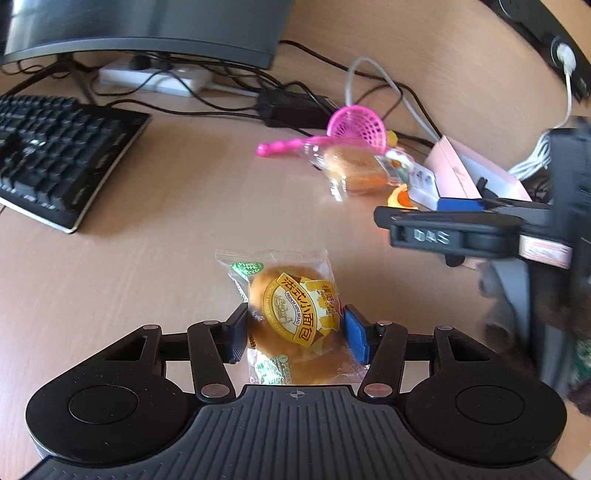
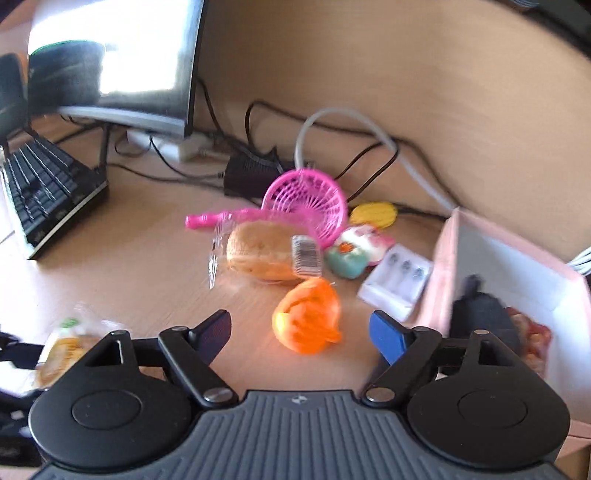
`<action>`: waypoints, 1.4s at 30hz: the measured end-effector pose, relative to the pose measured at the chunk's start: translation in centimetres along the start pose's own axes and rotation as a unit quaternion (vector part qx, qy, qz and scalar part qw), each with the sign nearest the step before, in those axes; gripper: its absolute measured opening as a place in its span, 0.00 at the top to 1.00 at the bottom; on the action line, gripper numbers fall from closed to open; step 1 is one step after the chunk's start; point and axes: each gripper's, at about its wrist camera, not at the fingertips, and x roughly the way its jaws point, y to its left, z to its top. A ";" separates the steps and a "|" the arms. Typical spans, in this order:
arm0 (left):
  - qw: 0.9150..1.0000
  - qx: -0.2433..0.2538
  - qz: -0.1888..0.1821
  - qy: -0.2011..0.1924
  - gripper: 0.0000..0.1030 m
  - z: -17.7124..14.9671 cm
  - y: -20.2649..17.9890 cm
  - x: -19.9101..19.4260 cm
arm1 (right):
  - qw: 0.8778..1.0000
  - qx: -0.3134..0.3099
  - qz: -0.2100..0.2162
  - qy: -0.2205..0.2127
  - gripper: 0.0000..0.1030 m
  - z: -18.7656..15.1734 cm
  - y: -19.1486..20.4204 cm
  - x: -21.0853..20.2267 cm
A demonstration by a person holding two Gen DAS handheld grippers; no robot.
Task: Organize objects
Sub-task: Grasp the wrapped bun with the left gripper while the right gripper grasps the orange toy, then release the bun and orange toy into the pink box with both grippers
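A black keyboard lies on the left of the bench, in front of a curved monitor on its stand. Behind them a white power strip, a black adapter and several dark cables run along the back, with a grey hose looping up the wall. Near the back right a pink toy basket with a long handle lies tipped on its side, just behind a second wrapped bun. Beside that bun sit a teal and white soft toy, a yellow toy, a white blister pack and an orange plastic piece. A pink box stands open on the right with dark and red things inside, too blurred to name.

The bench is light wood-grain laminate, and the wall behind has the same pale wood tone. Bright daylight reflects off the monitor.

The wrapped bun is a round golden roll in clear film with a yellow label bearing Chinese characters. It sits between the blue pads of the left tongs, which press on its sides and hold it just above the bench. The right tongs stand wide apart over the bench with nothing gripped, the orange piece lying just ahead between their tips.
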 end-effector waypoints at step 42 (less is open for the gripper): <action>0.963 0.189 -0.179 -0.073 0.45 8.2 -25.4 -2.0 | 0.987 0.107 -0.118 -0.025 0.58 -14.1 -12.5 -22.1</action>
